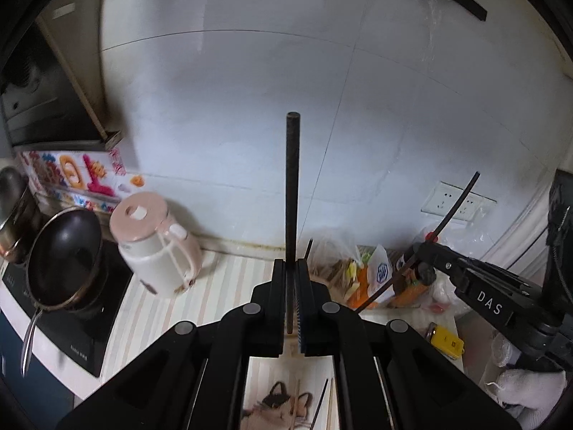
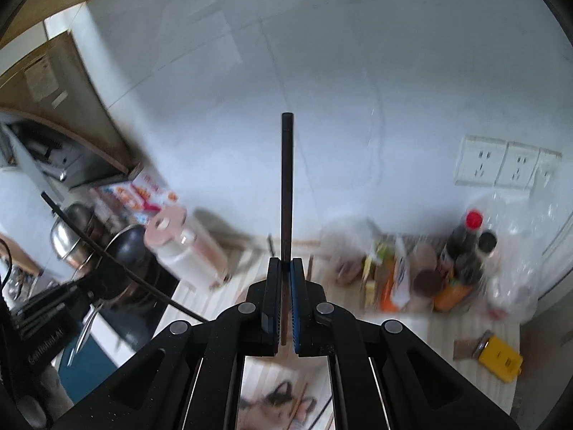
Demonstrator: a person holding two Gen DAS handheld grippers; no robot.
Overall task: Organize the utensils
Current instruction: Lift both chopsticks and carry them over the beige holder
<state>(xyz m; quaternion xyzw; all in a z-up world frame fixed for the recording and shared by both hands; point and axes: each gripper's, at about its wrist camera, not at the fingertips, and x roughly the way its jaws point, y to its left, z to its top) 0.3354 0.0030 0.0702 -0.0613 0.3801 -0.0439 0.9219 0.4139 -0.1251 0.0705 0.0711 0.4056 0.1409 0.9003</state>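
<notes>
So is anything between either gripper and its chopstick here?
No. The left gripper is shut on a dark chopstick, and the right gripper is shut on another chopstick. Both sticks are already clamped. Where they go next is not visible.

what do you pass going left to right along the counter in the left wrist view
steel pot → black frying pan → pink and white kettle → chopstick held upright in the left gripper → snack bags → right gripper gripping its own chopstick
</notes>
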